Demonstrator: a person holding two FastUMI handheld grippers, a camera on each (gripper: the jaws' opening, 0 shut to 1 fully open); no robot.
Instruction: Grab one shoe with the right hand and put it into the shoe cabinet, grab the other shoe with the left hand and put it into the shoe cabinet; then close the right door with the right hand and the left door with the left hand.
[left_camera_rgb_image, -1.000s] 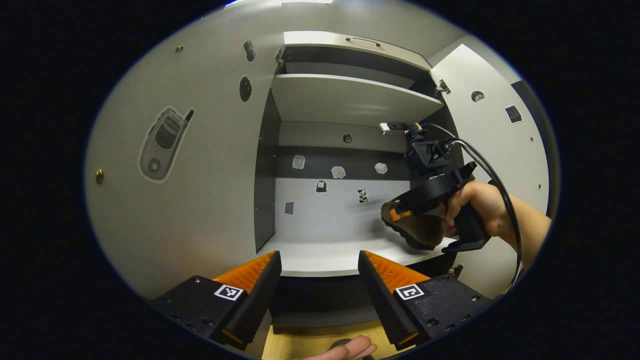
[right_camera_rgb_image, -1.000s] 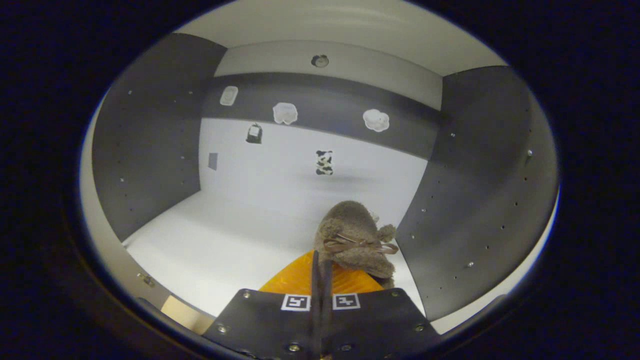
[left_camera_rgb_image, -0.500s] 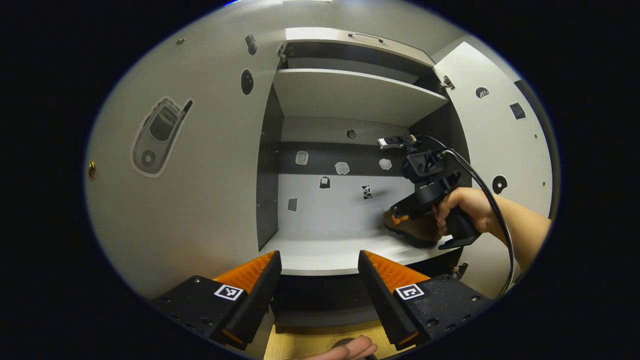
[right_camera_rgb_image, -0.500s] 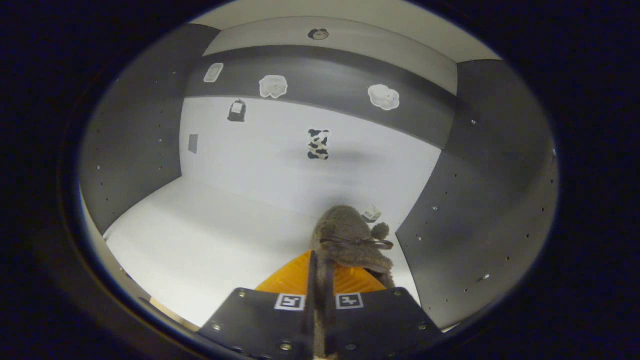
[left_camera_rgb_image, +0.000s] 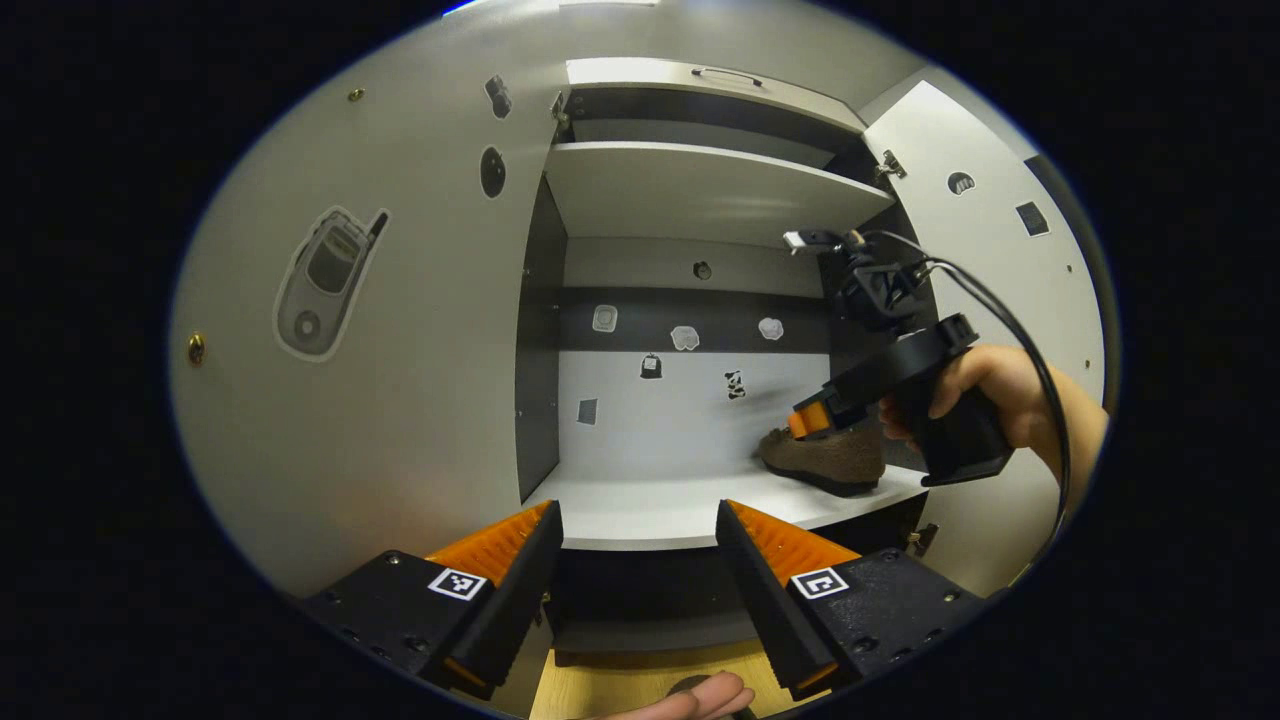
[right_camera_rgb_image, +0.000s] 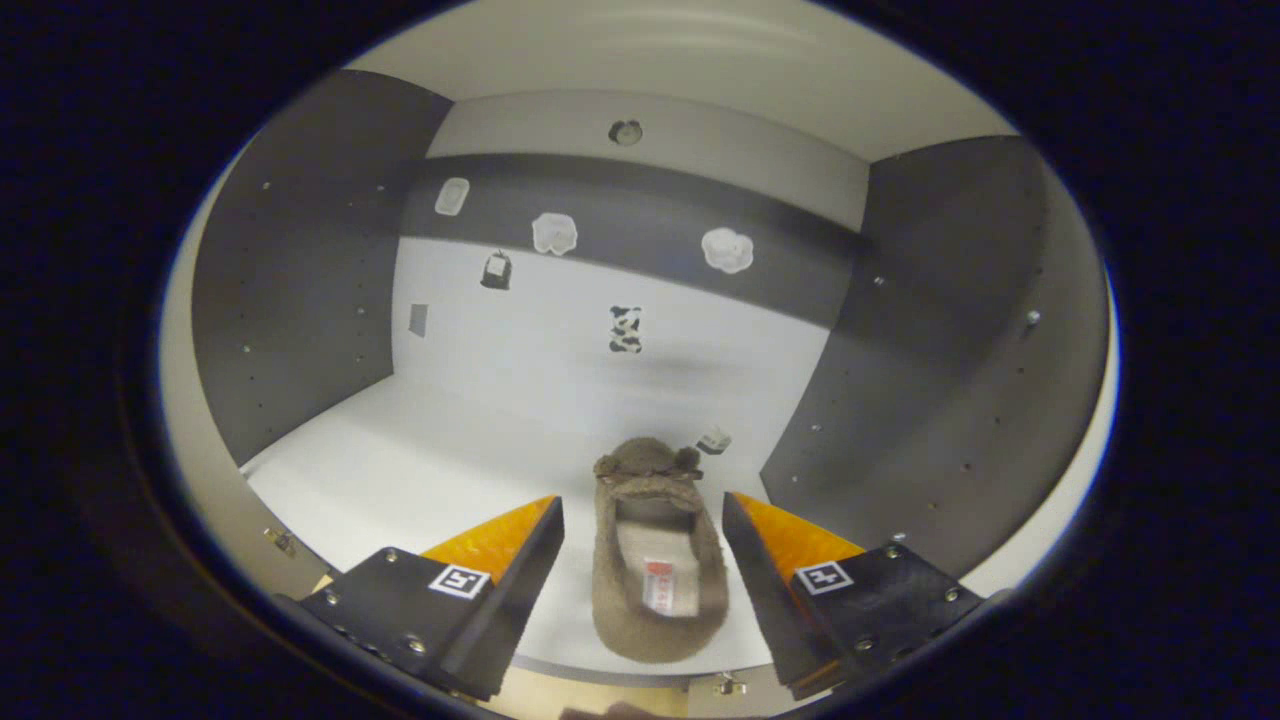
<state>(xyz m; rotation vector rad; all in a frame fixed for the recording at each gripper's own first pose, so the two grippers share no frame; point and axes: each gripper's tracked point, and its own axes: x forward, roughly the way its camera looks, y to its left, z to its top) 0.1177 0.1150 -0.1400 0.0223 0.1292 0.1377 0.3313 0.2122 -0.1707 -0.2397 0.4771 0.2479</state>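
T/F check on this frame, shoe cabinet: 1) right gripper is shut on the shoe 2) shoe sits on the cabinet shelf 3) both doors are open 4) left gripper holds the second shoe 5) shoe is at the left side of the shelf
1) False. The right gripper is open; the brown shoe lies between its spread fingers, released.
2) True. It rests flat on the white shelf.
3) True. In the left gripper view the left door and the right door both stand open.
4) False. The left gripper is open and empty, in front of the cabinet.
5) False. The shoe sits at the shelf's right end, near the dark right side wall.
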